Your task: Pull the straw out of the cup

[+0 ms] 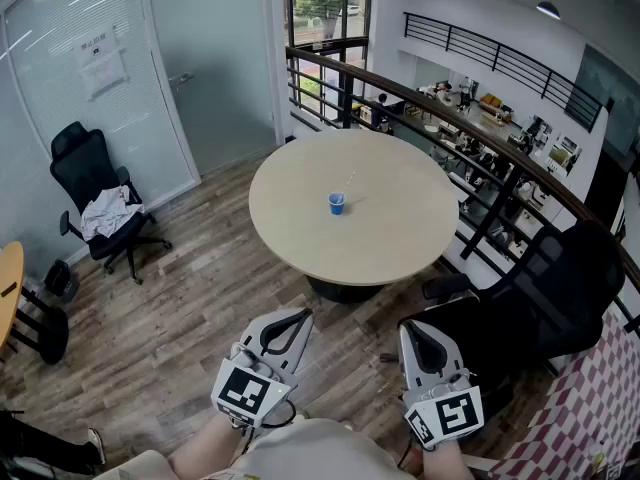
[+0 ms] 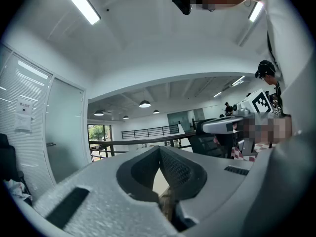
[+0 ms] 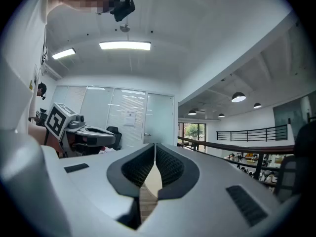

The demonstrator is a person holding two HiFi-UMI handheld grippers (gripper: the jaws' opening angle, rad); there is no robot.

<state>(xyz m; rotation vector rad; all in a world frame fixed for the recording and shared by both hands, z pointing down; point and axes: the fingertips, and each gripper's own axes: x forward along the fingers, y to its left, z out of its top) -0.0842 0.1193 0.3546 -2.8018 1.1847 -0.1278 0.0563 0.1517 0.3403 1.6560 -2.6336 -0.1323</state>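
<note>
1. Planks of brown wood are seen all over the floor [image 1: 190, 308].
2. A big round table [image 1: 400, 233] with a pale top is set in the middle of the room, just beside a dark railing [image 1: 470, 133].
3. A black office chair [image 1: 560, 288] is parked near the right edge of the table, close to the person.
4. A second black chair [image 1: 78, 163] is seen well apart from the table, by the glass wall on the left. A white cloth [image 1: 108, 211] is laid on its seat.
5. The left gripper [image 1: 298, 317] is held low at the bottom of the head view, well apart from the table. Its two jaws are pressed together at the tips, and nothing is caught between them.
6. The right gripper [image 1: 411, 329] is held beside it, in front of the black office chair. Its jaws are closed tight too, and nothing is held in them.
7. A small blue cup [image 1: 336, 204] is stood upright near the middle of the table top.
8. A thin pale straw [image 1: 349, 181] is stuck in the cup and is tilted up and to the right. It is touched by neither gripper.
</note>
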